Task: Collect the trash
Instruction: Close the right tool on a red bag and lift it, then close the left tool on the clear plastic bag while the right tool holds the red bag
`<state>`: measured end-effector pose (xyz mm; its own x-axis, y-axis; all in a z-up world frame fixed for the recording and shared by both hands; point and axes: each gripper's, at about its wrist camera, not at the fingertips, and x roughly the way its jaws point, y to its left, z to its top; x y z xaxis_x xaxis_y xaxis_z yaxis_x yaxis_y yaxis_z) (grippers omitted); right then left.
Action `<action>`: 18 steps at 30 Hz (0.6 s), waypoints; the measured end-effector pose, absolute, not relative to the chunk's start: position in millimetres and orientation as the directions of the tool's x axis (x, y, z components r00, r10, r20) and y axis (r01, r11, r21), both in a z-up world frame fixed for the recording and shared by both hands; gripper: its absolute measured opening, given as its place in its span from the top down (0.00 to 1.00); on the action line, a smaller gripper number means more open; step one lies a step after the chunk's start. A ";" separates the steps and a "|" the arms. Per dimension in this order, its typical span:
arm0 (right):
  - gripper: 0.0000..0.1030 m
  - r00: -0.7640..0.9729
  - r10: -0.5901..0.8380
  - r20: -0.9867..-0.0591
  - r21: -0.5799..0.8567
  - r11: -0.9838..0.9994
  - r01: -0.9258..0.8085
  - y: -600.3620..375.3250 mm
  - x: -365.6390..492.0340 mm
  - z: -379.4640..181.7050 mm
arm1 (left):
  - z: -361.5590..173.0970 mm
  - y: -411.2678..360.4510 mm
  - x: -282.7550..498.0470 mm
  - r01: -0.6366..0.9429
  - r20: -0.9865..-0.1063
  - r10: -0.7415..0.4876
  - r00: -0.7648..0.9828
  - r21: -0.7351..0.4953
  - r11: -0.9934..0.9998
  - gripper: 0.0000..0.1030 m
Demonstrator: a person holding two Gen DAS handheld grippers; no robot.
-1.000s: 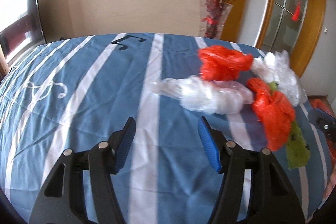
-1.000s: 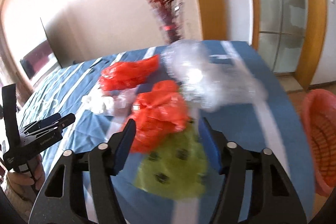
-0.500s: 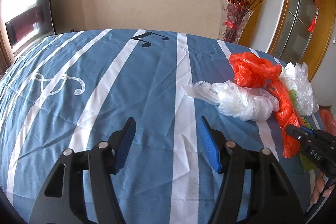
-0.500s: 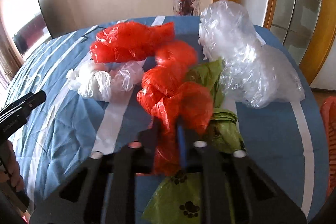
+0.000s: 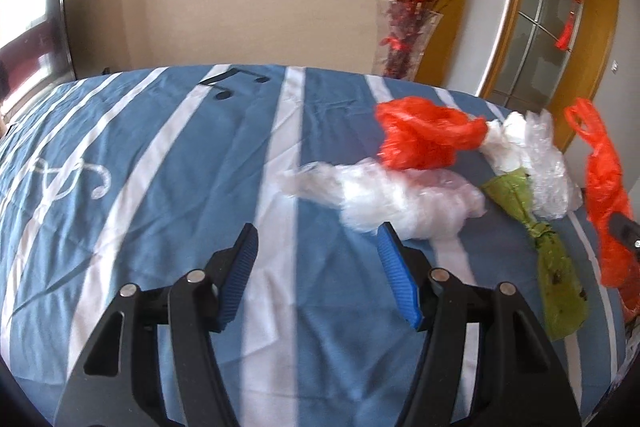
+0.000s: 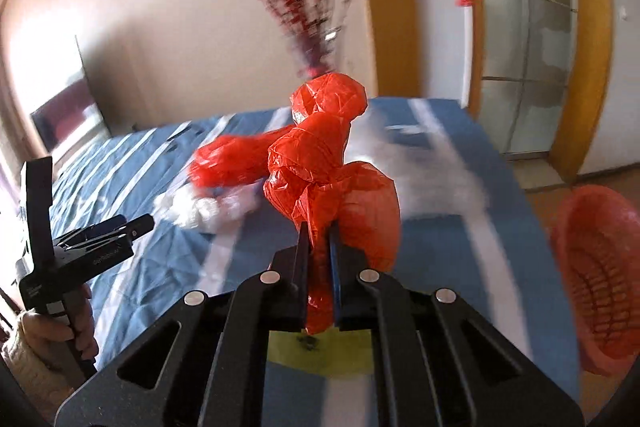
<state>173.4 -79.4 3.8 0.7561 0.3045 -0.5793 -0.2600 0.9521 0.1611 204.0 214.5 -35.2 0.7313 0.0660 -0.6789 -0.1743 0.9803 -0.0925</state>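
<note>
While the right gripper stands clenched on a crumpled red plastic bag, that bag hangs clear above the blue-and-white striped tablecloth near its right edge, its jaws pinching a twisted fold of the plastic. The left gripper is released, its blue pads wide apart and having just spread a little further, with nothing between them; it hovers over the near middle of the cloth. Just beyond its right pad lies a white plastic bag. Behind that sits a second red bag, touching a clear crinkled bag toward the far right corner. A green bag lies along the right edge. Off the right edge, lower down, stands a red mesh basket. A glass vase of red-berried branches rises behind the far edge.
</note>
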 end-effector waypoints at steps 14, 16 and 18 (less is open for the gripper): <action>0.91 0.764 0.187 -0.618 0.177 0.979 -0.097 -146.4 175.9 -14.8 | -47.8 179.0 262.9 -0.092 -0.720 0.005 0.694 -0.081 0.992 0.23; 0.91 0.761 0.190 -0.621 0.181 0.979 -0.096 -146.5 176.8 -17.3 | -52.0 178.7 265.9 -0.080 -0.733 -0.021 0.680 -0.103 0.991 0.24; 0.91 0.757 0.192 -0.624 0.185 0.978 -0.095 -146.2 176.2 -19.2 | -53.4 178.3 266.0 -0.068 -0.734 -0.046 0.677 -0.125 0.990 0.28</action>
